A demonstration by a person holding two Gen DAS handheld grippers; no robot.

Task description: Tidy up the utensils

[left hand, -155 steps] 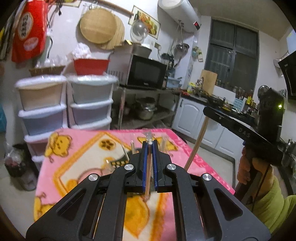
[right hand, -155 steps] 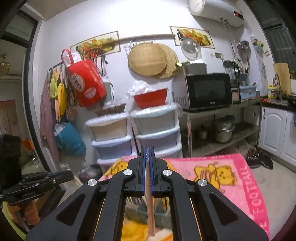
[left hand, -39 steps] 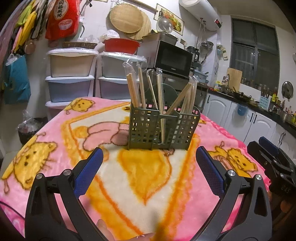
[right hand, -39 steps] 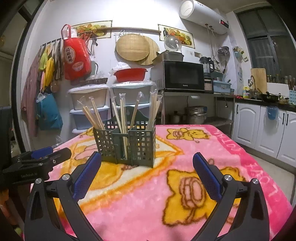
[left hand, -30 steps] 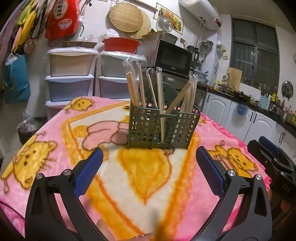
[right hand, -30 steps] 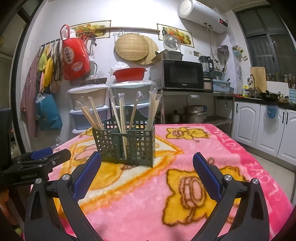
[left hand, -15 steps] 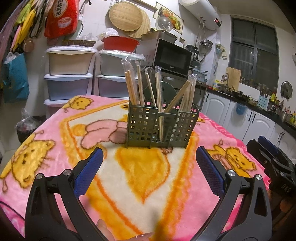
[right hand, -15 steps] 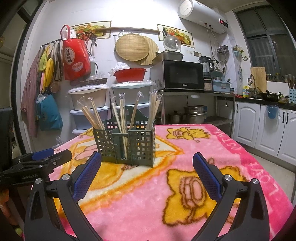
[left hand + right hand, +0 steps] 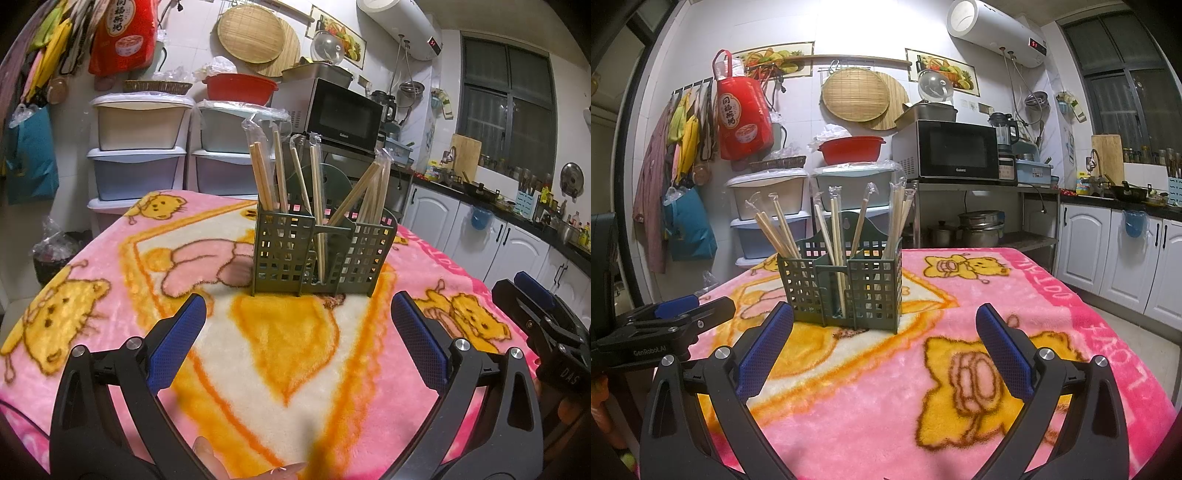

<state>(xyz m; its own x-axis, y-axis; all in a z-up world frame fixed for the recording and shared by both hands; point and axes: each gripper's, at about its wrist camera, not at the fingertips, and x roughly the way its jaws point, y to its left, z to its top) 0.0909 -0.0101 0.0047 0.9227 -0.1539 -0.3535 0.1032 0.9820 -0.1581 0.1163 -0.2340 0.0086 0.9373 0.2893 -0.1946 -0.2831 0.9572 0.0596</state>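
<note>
Standing in one caddy (image 9: 842, 286): about nine wrapped chopsticks (image 9: 835, 229).

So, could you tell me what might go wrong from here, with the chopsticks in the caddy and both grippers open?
The wrapped chopsticks lean outward above the green caddy, so a passing gripper could catch one. The caddy looks light and sits on a soft pink blanket, so a knock might tip it. The left gripper and right gripper are close together and could collide.

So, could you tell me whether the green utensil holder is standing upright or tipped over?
Upright. The utensil holder sits flat on the pink blanket, and wrapped chopsticks stand in its compartments.
</note>
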